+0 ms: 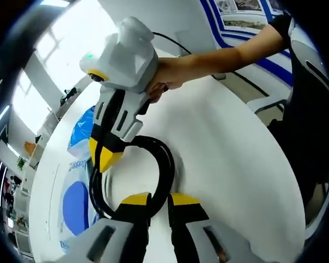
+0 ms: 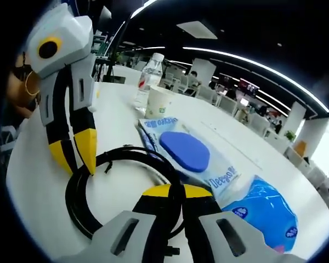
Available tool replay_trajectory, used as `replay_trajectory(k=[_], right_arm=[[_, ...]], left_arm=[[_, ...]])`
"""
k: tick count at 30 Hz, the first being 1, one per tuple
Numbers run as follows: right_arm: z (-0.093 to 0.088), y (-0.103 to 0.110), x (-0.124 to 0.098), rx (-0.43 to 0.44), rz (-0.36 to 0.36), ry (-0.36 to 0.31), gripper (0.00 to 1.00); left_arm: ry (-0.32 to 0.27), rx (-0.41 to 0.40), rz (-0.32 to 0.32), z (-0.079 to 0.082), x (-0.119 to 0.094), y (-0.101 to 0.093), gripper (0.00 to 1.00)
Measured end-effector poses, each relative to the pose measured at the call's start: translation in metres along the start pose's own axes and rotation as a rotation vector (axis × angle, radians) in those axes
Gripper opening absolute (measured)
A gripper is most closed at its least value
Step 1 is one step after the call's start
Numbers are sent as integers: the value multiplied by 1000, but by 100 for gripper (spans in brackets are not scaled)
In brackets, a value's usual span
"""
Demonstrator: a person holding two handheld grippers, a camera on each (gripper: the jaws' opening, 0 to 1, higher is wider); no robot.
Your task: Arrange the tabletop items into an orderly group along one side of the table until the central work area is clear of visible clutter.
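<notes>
A black cable [image 1: 169, 159] lies coiled in a loop on the white table [image 1: 236, 164]. My left gripper [image 1: 159, 201] rises from the bottom of the left gripper view, its yellow tips close together on the near side of the coil. My right gripper [image 1: 105, 156], held by a person's hand [image 1: 167, 79], comes down from above onto the coil's far left side. In the right gripper view the coiled cable [image 2: 79, 208] runs between the narrow jaws of my right gripper [image 2: 177, 192]. My left gripper [image 2: 77, 153] meets the loop at the left.
Beyond the coil lie a wet-wipes pack [image 2: 192, 153] with a blue lid, a blue packet [image 2: 268, 211], a paper cup [image 2: 159, 103] and a water bottle [image 2: 148, 76]. The wipes pack [image 1: 77, 208] and blue packet [image 1: 79, 131] sit left of the coil. A person stands at the table's right edge.
</notes>
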State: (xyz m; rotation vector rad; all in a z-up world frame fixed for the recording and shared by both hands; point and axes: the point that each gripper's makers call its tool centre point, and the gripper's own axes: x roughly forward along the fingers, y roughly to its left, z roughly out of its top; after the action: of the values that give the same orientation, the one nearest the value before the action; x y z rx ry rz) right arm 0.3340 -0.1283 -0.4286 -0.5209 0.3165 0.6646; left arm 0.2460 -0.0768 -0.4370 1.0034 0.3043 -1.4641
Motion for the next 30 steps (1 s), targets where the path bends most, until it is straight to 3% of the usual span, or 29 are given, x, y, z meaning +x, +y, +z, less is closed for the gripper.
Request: replay_trajectory(k=[12,16,24,28,30], right_arm=[[-9,1,1,37,-6,2,7],[-8,-3,-1,55,-29,-4,12],[2,-4,-8,68,-51,-52,13],[5,1,-11,64,-50,-57,13],[6,3,-12,61,-46,-57,13]], left_arm=[[-18,-42,3,2,1,1,15],[-39,-70,41,3,-6,6,20],[-41,-102,121,-5,-15,11,23],[-98,-142,125,1,-21,9,24],[-78,-140,189,-2,-24,16,27]])
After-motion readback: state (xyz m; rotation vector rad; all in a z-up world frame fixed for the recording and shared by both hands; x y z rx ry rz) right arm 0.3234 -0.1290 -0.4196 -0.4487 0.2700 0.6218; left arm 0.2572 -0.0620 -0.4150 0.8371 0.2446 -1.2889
